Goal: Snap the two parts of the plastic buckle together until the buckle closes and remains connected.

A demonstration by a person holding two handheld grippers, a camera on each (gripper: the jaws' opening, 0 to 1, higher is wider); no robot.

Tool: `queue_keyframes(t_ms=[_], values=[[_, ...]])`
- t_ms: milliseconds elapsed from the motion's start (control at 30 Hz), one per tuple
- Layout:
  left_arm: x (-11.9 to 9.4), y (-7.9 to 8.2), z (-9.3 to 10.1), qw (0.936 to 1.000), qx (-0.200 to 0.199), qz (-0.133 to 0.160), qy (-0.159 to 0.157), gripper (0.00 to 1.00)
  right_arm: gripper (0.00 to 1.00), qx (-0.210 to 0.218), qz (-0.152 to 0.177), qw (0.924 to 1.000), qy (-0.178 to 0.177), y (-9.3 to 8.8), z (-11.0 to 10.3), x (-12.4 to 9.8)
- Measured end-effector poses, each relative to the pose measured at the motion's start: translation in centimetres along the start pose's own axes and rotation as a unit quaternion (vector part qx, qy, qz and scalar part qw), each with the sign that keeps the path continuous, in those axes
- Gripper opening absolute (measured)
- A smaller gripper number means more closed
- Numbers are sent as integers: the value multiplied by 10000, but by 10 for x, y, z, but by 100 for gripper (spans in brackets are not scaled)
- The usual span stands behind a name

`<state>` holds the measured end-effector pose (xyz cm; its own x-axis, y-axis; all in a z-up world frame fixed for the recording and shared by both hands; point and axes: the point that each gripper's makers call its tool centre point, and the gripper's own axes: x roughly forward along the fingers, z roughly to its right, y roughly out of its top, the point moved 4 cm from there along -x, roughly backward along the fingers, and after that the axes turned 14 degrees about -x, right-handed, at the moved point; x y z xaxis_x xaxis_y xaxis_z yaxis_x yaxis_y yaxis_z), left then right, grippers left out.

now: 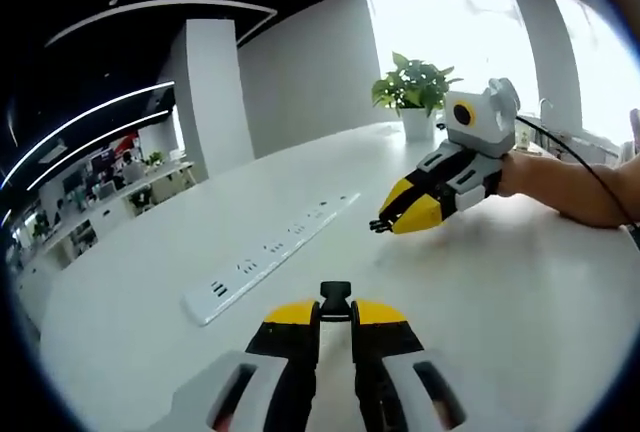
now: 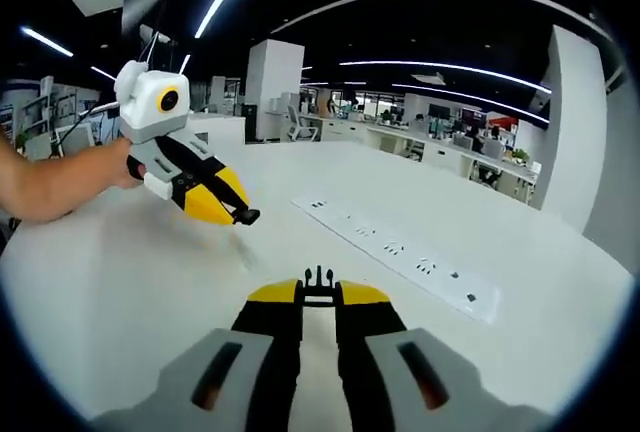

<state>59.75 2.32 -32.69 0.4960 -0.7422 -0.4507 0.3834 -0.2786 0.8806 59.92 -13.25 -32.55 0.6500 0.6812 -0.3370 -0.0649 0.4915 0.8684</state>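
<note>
My left gripper [image 1: 335,312] is shut on a black buckle part [image 1: 335,294], a blocky socket piece sticking out past the yellow fingertips. In the right gripper view, my right gripper [image 2: 318,299] is shut on the other black buckle part [image 2: 318,278], which has small prongs. Both are held above the white table [image 1: 500,282], well apart and pointing roughly toward each other. The right gripper [image 1: 388,222] enters the left gripper view from the right with its pronged part [image 1: 379,225]. In the right gripper view the left gripper [image 2: 240,214] is at the upper left with its socket part [image 2: 247,217].
A long white power strip [image 1: 270,252] lies on the table, also seen as the power strip [image 2: 400,250] in the right gripper view. A potted plant [image 1: 415,87] stands at the far edge. A person's forearm [image 1: 570,187] reaches in behind the right gripper.
</note>
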Motion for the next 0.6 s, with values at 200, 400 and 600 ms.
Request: queue_keyframes(t_ms=[200, 400, 600], values=[[-2, 0, -1, 10000, 18, 25, 46, 10, 11, 19, -143, 9999, 7, -3, -13, -3], [-9, -2, -3, 9999, 12, 63, 95, 10, 11, 82, -118, 9998, -123, 0, -15, -7], [-11, -11, -1, 10000, -39, -84, 18, 9, 11, 136, -133, 9996, -197, -2, -11, -8]])
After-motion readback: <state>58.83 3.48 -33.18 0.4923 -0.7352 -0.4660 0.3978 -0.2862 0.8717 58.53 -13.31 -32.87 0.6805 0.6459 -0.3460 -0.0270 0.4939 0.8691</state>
